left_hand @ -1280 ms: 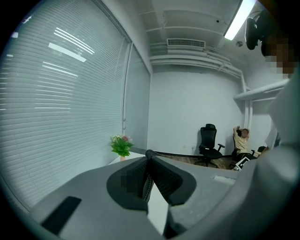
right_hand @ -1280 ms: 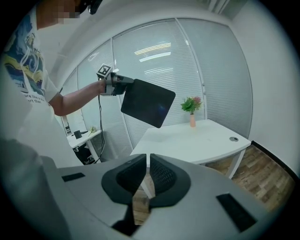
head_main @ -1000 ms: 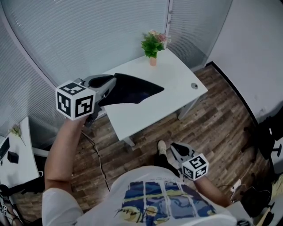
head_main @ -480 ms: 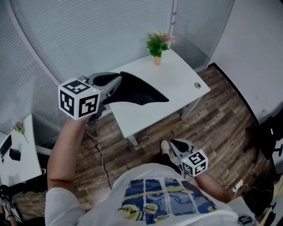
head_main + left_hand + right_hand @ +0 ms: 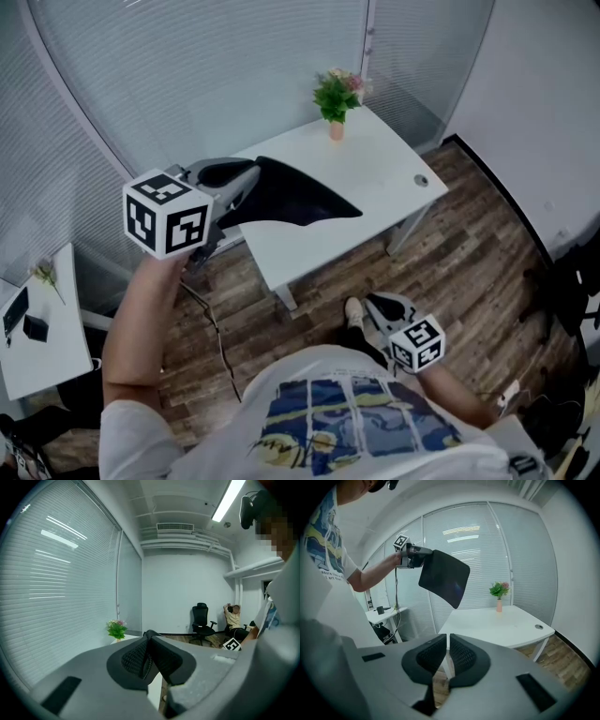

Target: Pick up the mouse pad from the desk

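The black mouse pad (image 5: 292,197) hangs in the air above the left part of the white desk (image 5: 375,183), clear of its top. My left gripper (image 5: 246,184) is raised at the left and is shut on the pad's left edge. Seen from the right gripper view, the pad (image 5: 444,583) droops from the left gripper (image 5: 417,555), high above the desk (image 5: 497,620). My right gripper (image 5: 380,306) hangs low by my waist over the wood floor. Its jaws (image 5: 447,644) are shut with nothing between them.
A potted plant (image 5: 336,97) stands at the desk's far edge, and a cable hole (image 5: 420,180) sits near its right corner. A small white side table (image 5: 37,328) with dark items stands at the left. An office chair (image 5: 201,619) and a seated person (image 5: 233,619) are farther back.
My left gripper has lifted the mouse pad a little higher and away from the desk. The right gripper has stayed low at my side.
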